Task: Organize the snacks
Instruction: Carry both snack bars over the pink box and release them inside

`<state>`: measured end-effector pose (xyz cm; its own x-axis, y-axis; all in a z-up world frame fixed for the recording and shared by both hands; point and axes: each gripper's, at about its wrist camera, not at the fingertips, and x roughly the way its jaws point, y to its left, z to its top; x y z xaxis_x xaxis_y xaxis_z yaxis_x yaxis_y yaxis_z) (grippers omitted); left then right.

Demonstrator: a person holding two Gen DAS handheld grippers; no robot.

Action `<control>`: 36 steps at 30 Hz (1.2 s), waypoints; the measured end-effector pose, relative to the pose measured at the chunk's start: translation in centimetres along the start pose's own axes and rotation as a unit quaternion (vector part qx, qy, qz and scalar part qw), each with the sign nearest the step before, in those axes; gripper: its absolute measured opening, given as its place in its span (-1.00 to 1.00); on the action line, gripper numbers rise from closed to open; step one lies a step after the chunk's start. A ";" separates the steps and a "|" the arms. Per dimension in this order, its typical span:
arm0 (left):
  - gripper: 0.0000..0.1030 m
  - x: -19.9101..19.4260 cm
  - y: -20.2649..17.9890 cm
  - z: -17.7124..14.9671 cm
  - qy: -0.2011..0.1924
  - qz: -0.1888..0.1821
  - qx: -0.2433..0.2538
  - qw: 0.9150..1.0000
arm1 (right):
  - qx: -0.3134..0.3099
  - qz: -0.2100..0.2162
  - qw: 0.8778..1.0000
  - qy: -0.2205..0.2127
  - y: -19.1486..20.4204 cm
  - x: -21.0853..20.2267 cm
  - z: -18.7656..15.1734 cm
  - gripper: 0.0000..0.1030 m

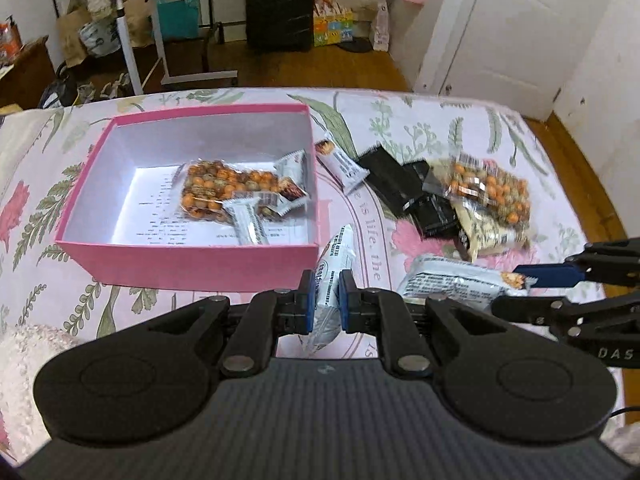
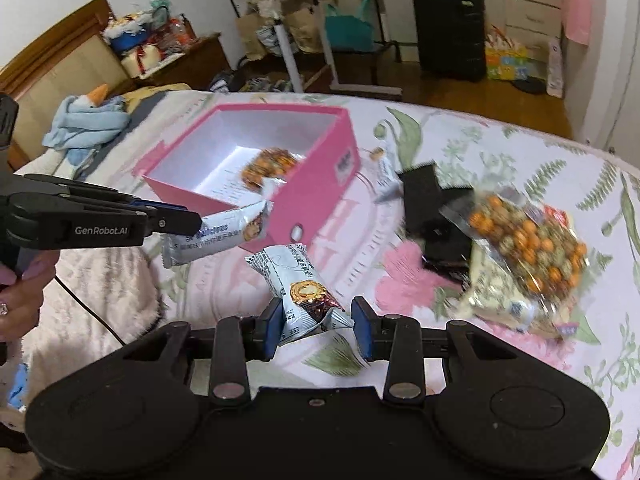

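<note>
Left claw point(image 1: 325, 295) of mine is clamped tight on a silver bar point(image 1: 331, 280), the pink box point(image 1: 192, 258) just ahead to its left. My right claw point(image 2: 318, 322) grips another bar point(image 2: 304, 296), part open; loose snacks point(image 2: 528, 248) lie ahead to its right on the bed point(image 2: 500, 152).

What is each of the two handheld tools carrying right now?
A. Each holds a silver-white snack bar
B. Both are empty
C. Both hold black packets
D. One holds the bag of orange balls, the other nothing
A: the left gripper is clamped on a silver-white snack bar, and the right gripper has another silver-white bar between its fingers.
</note>
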<state>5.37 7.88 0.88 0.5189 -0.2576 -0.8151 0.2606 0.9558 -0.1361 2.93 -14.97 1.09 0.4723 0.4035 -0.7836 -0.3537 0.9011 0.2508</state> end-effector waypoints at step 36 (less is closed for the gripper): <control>-0.55 8.2 12.4 3.3 -0.071 0.131 -0.101 0.984 | -0.124 0.021 0.991 -0.044 4.4 13.7 8.5 0.12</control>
<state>15.52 17.13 -5.59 0.6582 -0.0027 -0.7528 -0.0570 0.9969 -0.0534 14.71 -4.13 -3.73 0.5178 0.4622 -0.7199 -0.5572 0.8207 0.1261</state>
